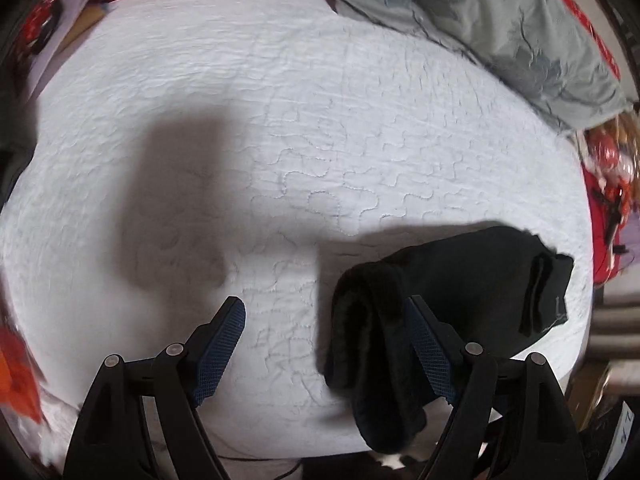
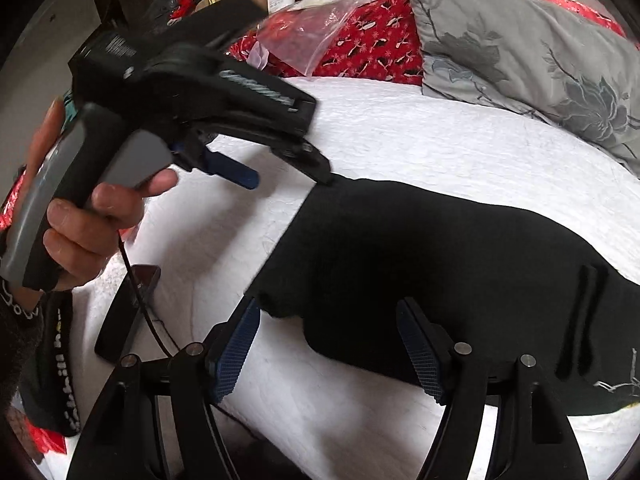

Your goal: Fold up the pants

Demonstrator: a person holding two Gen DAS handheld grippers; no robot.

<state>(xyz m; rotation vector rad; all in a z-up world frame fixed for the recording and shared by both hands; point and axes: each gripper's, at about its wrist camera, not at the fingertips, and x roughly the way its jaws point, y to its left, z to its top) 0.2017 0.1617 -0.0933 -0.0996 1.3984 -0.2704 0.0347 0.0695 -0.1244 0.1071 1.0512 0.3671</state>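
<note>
left tongs (image 1: 324, 344): jaws stood wide apart, nothing held; blue ribbed pads bare. Rolled edge of the black fleece-lined folded pants (image 1: 452, 300) sat between the jaws, up against the right-side finger; actual contact could not be told.
right tongs (image 2: 328, 344): jaws wide apart, nothing clamped; the near ragged corner of the black pants (image 2: 420, 264) lay between the pads, not pinched.
left hand (image 2: 88, 216): bare fingers round the grey handle of the left tool, seen in the right wrist view, up and left of the pants' far corner.
pants position: on the white quilted bed cover (image 1: 280, 140), near its front edge; in the left wrist view to the right of the left tongs.
long axis: ran side to side across the right wrist view, from folded end at left to waistband end at right.
nearer tongs: right tongs, judged; directly over the near edge.
fold state: compact bundle, looked largely folded already.
background: grey flower-print pillow (image 2: 532, 52) well beyond the pants.
</note>
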